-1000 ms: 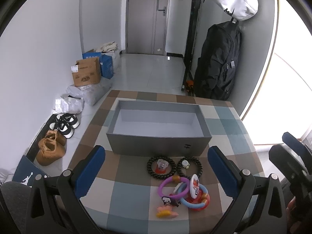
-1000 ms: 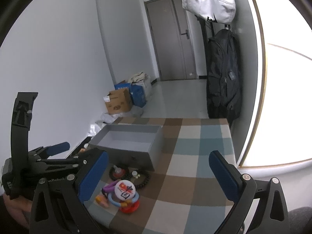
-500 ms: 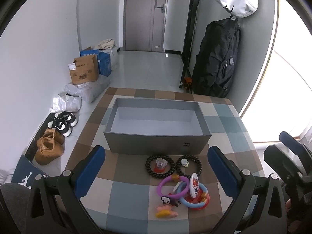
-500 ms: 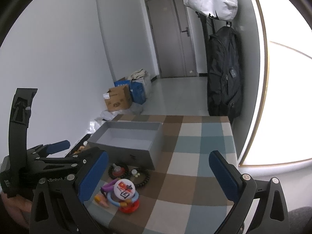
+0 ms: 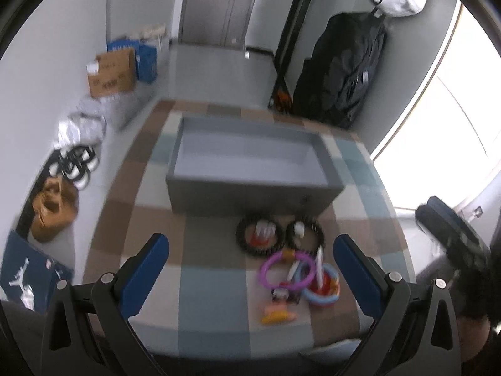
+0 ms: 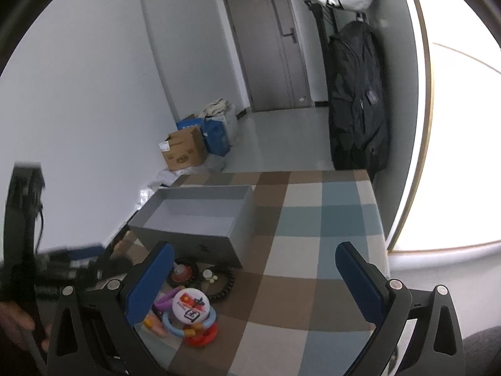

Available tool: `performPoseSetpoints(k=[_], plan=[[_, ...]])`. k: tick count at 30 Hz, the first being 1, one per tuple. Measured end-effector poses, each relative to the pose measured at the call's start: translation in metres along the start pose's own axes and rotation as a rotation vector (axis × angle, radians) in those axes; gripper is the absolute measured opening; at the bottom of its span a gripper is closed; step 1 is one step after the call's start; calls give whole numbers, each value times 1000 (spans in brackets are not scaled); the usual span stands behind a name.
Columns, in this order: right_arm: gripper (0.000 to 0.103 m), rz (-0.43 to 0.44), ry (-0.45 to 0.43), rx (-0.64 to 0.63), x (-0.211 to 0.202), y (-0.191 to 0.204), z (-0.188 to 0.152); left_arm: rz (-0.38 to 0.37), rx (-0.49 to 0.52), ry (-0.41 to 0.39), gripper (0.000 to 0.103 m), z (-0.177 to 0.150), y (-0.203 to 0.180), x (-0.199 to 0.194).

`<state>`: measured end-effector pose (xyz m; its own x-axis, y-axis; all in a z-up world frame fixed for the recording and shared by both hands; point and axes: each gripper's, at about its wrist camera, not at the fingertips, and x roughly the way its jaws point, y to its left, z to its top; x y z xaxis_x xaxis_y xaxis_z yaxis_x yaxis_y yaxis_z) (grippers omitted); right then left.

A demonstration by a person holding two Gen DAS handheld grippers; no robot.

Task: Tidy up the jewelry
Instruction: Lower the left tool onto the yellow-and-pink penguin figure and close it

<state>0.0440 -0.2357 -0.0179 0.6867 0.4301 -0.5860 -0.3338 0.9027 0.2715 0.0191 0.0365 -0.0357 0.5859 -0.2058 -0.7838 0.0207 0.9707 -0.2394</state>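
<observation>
An open grey box (image 5: 250,166) stands on the checkered tablecloth (image 5: 213,285); it also shows in the right wrist view (image 6: 200,219). In front of it lie two black bead bracelets (image 5: 260,239) (image 5: 305,235) and a heap of coloured plastic bangles (image 5: 300,279) with a round white badge (image 6: 189,305). My left gripper (image 5: 250,269) is open and empty above the table's near edge, just left of the heap. My right gripper (image 6: 255,282) is open and empty, to the right of the jewelry.
The table's right edge runs by a bright window. On the floor to the left are shoes (image 5: 75,166), plastic bags and a cardboard box (image 5: 111,73). A black backpack (image 5: 341,69) hangs beyond the table's far right corner.
My left gripper has moved forward and tilted down, so the box and jewelry look closer and blurred. My right gripper has moved little.
</observation>
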Motion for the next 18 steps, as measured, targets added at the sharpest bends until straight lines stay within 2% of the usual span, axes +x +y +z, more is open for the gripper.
performPoseSetpoints(k=[3,7,10,12,14,16,17,18], plan=[[103,25,19,41,7,-6,2,-27,-4,89,93,-14,2,10],[103,30,38,75,15,-11,3,-35,12,185,92,-30,-3,21],[103,37,46,86,18,-11,3,-20,46,218,87,-36,-9,25],[103,38,51,86,19,-11,2,-22,70,250,74,-41,-14,30],[103,41,60,84,20,-11,2,-22,86,272,71,-43,-16,32],[103,45,66,85,21,-11,1,-7,112,261,69,-43,-19,29],[103,48,70,86,22,-11,1,-3,124,258,65,-42,-21,28],[103,50,72,86,22,-11,1,-6,129,259,55,-41,-23,27]])
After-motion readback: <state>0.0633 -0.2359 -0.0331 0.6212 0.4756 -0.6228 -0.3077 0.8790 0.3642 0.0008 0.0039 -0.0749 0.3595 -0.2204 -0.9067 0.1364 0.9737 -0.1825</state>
